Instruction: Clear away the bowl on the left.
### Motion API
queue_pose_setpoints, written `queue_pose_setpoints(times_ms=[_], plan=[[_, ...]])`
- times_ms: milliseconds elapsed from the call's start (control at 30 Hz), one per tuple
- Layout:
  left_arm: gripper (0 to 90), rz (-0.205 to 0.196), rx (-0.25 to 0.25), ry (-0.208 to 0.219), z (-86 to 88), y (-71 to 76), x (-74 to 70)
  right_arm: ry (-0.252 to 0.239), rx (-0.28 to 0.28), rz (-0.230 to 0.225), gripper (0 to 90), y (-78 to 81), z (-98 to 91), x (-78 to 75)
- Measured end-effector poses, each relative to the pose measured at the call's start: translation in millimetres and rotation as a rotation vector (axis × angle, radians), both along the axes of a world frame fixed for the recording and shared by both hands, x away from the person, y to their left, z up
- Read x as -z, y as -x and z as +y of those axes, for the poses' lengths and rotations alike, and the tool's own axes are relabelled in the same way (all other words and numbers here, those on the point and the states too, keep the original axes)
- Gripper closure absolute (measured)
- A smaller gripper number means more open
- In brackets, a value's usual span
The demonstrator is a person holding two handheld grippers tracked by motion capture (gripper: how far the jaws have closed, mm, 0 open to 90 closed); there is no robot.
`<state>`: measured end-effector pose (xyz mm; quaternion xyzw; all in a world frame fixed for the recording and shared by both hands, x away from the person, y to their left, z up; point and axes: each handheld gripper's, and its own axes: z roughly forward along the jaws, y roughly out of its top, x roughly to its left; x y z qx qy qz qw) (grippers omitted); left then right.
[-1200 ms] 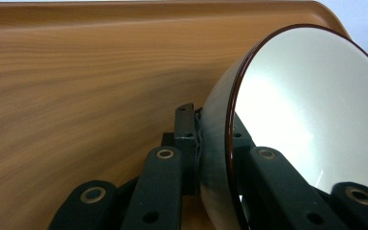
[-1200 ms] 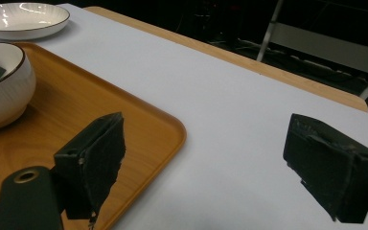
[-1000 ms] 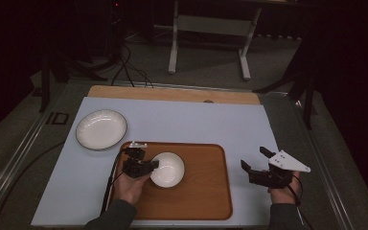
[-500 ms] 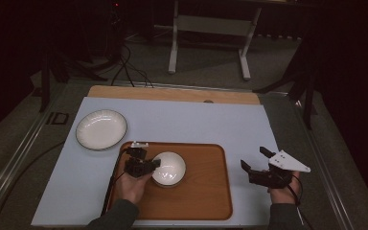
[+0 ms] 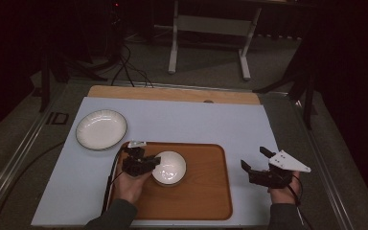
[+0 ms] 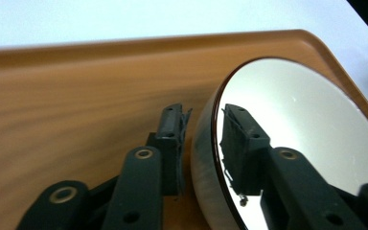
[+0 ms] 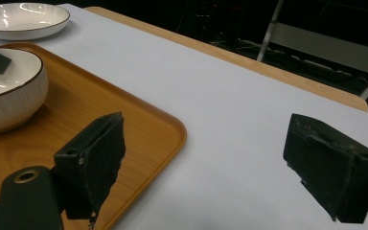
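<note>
Writing: a dark mark on the grey floor strip just off the tabletop's left edge may be letters, but it is too blurred to read.
Plate (image 5: 101,129): white with a dark rim, near the tabletop's far left corner, apart from the tray.
Tabletop (image 5: 191,120): a pale blue-white sheet; a strip of bare wood (image 5: 172,94) shows along its far edge.
Tray (image 5: 206,196): wooden, with rounded corners, at the middle of the tabletop's near edge.
Left hand (image 5: 129,184): at the tray's left end, holding the left gripper (image 5: 146,163).
Left gripper jaws: they straddle the bowl's left wall, one jaw outside it and one inside over the white interior, as the left gripper view shows; they are closed on the rim.
Bowl (image 5: 169,167): white, dark-rimmed, on the tray's left half; in the left gripper view it appears tipped, though whether its base is off the tray cannot be told.
Right gripper (image 5: 255,160): over bare tabletop, just past the tray's right edge, near the tabletop's near right corner, held by the right hand (image 5: 280,191).
Right gripper jaws: spread wide with nothing between them, the bowl well off to their left.
Room: dark, with a grey floor, black cables (image 5: 124,67) at far left and a pale metal stand (image 5: 211,28) beyond the tabletop's far edge.
</note>
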<state>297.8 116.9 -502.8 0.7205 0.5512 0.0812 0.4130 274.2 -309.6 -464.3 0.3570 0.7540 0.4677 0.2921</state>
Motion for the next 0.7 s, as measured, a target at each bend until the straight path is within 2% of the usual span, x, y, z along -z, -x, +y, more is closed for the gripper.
queue_pose_setpoints(times_ms=[133,267,400,567,700], plan=[[63.1,-0.056,0.002,-0.021,7.1,4.8,-13.1,-0.005,0.002,-0.003,14.1,0.1,-0.5,-0.2],[58.7,-0.102,-0.006,-0.018,20.9,10.2,-27.0,-0.005,0.002,-0.003,14.1,-0.1,-0.5,-0.1],[54.5,-0.149,-0.03,-0.038,33.4,14.8,-36.5,-0.006,0.003,0.0,14.1,-0.2,-0.4,0.0],[48.9,-0.221,-0.063,-0.112,51.4,23.4,-47.4,-0.009,0.005,-0.002,14.1,-0.1,-1.1,-0.2],[45.8,-0.272,-0.097,-0.146,71.2,32.2,-53.6,-0.01,0.005,-0.003,14.1,-0.1,-1.4,-0.4]])
